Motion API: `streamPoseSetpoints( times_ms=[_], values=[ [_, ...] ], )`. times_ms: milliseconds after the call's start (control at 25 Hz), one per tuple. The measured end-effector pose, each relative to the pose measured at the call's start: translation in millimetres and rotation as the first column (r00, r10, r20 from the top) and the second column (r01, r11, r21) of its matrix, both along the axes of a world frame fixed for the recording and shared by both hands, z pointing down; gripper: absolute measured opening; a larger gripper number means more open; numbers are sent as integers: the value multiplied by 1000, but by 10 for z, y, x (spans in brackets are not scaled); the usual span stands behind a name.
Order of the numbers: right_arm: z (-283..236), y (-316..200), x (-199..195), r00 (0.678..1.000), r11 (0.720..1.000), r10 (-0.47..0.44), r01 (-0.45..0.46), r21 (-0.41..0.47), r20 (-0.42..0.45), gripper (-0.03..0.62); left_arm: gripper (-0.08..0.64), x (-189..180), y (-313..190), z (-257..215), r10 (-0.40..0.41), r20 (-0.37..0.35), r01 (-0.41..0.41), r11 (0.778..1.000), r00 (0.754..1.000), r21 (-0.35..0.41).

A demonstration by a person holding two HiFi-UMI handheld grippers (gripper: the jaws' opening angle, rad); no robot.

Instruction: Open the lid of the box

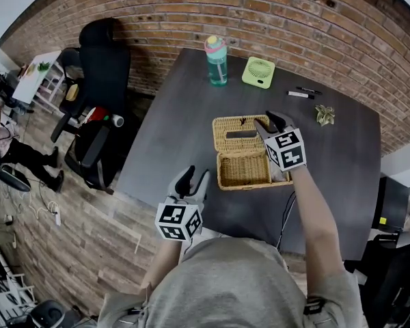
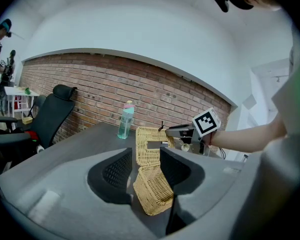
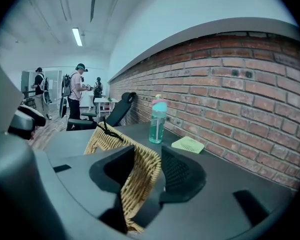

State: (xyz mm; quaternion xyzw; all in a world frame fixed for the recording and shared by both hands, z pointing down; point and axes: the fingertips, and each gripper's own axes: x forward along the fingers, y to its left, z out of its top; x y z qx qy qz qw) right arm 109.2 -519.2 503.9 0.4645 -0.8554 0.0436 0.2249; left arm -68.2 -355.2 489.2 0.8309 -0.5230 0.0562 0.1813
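Fingers (image 3: pixel 182 173) of the right gripper (image 1: pixel 272 121) are clenched on the wicker lid (image 3: pixel 139 179), whose thick woven edge fills the gap between the two pads. Beyond those fingertips the lid's rim curves away to a small black loop (image 3: pixel 106 129). Farther ahead, well apart from them, a teal water bottle (image 3: pixel 157 120) and a flat green fan (image 3: pixel 187 144) stand before a brick wall (image 3: pixel 230 84). In the left gripper view the lid stands upright, rising from the far side of the open box (image 1: pixel 240 171). That box sits just below the right fingers, on the person's side of them, on the dark table (image 1: pixel 171 128). Over the table's near edge hangs the left gripper (image 1: pixel 195 176), well apart from the box. Its fingers (image 2: pixel 117 171) are spread and released, with nothing between them.
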Motion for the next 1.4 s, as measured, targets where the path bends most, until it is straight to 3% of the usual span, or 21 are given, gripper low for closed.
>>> streamPoseSetpoints(
  times_ms=[1000,1400],
  values=[
    [488,-393,4,997,990,46,-37,-139,61,170,166,-99,-7,87,-36,16,36,999,999,-26],
    [495,-382,1,998,990,65,-61,-128,27,172,166,-82,60,65,-28,15,28,999,1000,-19]
  ],
)
